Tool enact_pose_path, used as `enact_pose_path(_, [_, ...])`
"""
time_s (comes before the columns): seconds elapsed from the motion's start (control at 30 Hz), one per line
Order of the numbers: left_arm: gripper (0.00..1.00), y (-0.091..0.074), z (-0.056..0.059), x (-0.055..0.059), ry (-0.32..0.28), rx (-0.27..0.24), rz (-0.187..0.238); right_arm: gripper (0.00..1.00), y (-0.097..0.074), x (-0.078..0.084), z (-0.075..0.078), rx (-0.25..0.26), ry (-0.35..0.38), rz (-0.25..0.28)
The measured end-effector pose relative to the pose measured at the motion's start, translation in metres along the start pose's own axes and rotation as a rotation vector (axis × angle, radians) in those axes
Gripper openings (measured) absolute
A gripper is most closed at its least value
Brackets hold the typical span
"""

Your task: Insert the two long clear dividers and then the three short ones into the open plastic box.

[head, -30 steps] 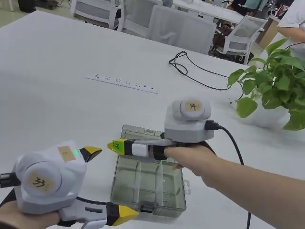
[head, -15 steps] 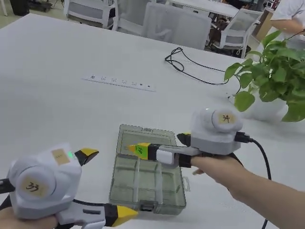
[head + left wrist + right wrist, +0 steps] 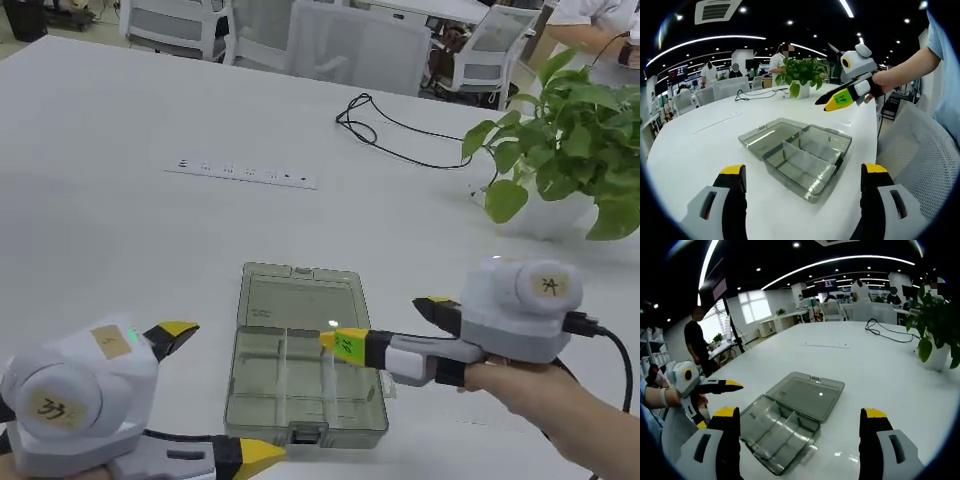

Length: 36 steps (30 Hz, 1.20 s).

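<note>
Both left gripper (image 3: pixel 222 390) and right gripper (image 3: pixel 380 323) have jaws spread, empty, flanking the open plastic box (image 3: pixel 300 400) at lower centre, where a stray tip could shove it or unseat a divider (image 3: pixel 284 372).

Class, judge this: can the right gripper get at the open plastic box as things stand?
Probably yes. The right gripper, jaws open, hovers beside the open plastic box; nothing lies between them.
</note>
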State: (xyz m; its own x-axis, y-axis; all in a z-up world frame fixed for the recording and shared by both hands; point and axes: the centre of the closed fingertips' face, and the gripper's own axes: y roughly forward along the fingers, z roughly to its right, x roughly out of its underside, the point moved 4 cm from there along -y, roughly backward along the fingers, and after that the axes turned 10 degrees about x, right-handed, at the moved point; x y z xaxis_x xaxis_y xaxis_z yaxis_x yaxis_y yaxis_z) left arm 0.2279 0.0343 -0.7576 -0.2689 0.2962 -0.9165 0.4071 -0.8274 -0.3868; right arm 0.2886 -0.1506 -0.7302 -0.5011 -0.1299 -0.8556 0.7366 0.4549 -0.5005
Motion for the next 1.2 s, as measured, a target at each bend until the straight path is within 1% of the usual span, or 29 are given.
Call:
enact_pose_path(0.07, [0.97,0.0,0.0,0.0,-0.006,-0.002,0.004,1.0,-0.007,0.003,0.006,0.002,0.008,0.002])
enact_pose_path(0.1, [0.97,0.0,-0.001,0.0,-0.009,-0.003,0.006,1.0,-0.01,0.007,0.01,0.013,0.009,-0.009])
enact_pose_path(0.13, [0.97,0.0,-0.001,0.0,-0.01,-0.005,0.008,1.0,-0.012,0.008,0.011,0.008,0.008,-0.006])
enact_pose_path(0.17, [0.97,-0.001,-0.001,0.0,-0.012,-0.005,0.009,1.0,-0.015,0.012,0.015,0.019,0.009,-0.011])
enact_pose_path(0.23, [0.98,-0.001,-0.002,0.0,-0.017,-0.007,0.01,1.0,-0.019,0.016,0.017,0.015,0.013,-0.015])
enact_pose_path(0.27, [0.98,-0.001,-0.002,0.0,-0.018,-0.008,0.011,1.0,-0.021,0.019,0.02,0.028,0.013,-0.023])
enact_pose_path(0.33, [0.98,-0.001,-0.002,0.0,-0.025,-0.009,0.014,1.0,-0.025,0.024,0.026,0.028,0.019,-0.021])
enact_pose_path(0.37, [0.98,-0.001,-0.003,0.001,-0.026,-0.011,0.013,1.0,-0.028,0.029,0.032,0.045,0.029,-0.03])
enact_pose_path(0.4, [0.97,-0.001,-0.003,0.001,-0.028,-0.012,0.012,1.0,-0.029,0.031,0.035,0.042,0.032,-0.032])
enact_pose_path(0.47, [0.97,-0.001,-0.003,0.002,-0.032,-0.012,0.011,1.0,-0.034,0.037,0.042,0.061,0.03,-0.046])
enact_pose_path(0.5, [0.97,-0.001,-0.003,0.002,-0.032,-0.011,0.01,1.0,-0.036,0.041,0.046,0.061,0.03,-0.051])
enact_pose_path(0.53, [0.97,-0.001,-0.003,0.002,-0.033,-0.011,0.009,1.0,-0.038,0.044,0.05,0.075,0.029,-0.067])
enact_pose_path(0.57, [0.97,-0.001,-0.003,0.002,-0.034,-0.012,0.007,1.0,-0.039,0.046,0.052,0.069,0.028,-0.065])
enact_pose_path(0.63, [0.97,-0.001,-0.003,0.002,-0.033,-0.013,0.006,1.0,-0.042,0.05,0.055,0.074,0.024,-0.083])
enact_pose_path(0.7, [0.97,-0.001,-0.003,0.002,-0.035,-0.016,0.007,0.99,-0.044,0.051,0.057,0.066,0.01,-0.091])
enact_pose_path(0.73, [0.97,-0.002,-0.004,0.002,-0.035,-0.018,0.007,0.99,-0.044,0.053,0.059,0.069,-0.011,-0.105])
enact_pose_path(0.77, [0.97,-0.002,-0.004,0.002,-0.036,-0.019,0.007,0.99,-0.044,0.052,0.059,0.061,-0.017,-0.102])
enact_pose_path(0.83, [0.97,-0.002,-0.004,0.002,-0.037,-0.024,0.007,0.99,-0.044,0.053,0.06,0.048,-0.043,-0.124])
enact_pose_path(0.87, [0.97,-0.002,-0.005,0.002,-0.037,-0.025,0.008,0.99,-0.043,0.054,0.06,0.03,-0.084,-0.142])
enact_pose_path(0.93, [0.97,-0.003,-0.005,0.002,-0.037,-0.029,0.008,0.99,-0.041,0.056,0.06,0.014,-0.148,-0.167])
enact_pose_path(0.97, [0.97,-0.003,-0.005,0.002,-0.038,-0.03,0.009,0.98,-0.04,0.056,0.06,0.01,-0.158,-0.172])
enact_pose_path(1.0, [0.97,-0.003,-0.006,0.002,-0.041,-0.031,0.008,0.98,-0.039,0.056,0.059,-0.002,-0.164,-0.191])
enact_pose_path(1.07, [0.97,-0.004,-0.006,0.002,-0.039,-0.034,0.008,0.98,-0.037,0.054,0.062,-0.005,-0.173,-0.2])
enact_pose_path(1.1, [0.97,-0.004,-0.006,0.002,-0.042,-0.034,0.009,0.98,-0.036,0.053,0.062,-0.014,-0.189,-0.204])
enact_pose_path(1.13, [0.97,-0.004,-0.007,0.002,-0.039,-0.036,0.007,0.99,-0.034,0.052,0.064,-0.018,-0.224,-0.211])
enact_pose_path(1.2, [0.97,-0.004,-0.007,0.002,-0.041,-0.035,0.009,1.0,-0.033,0.05,0.064,-0.035,-0.243,-0.219])
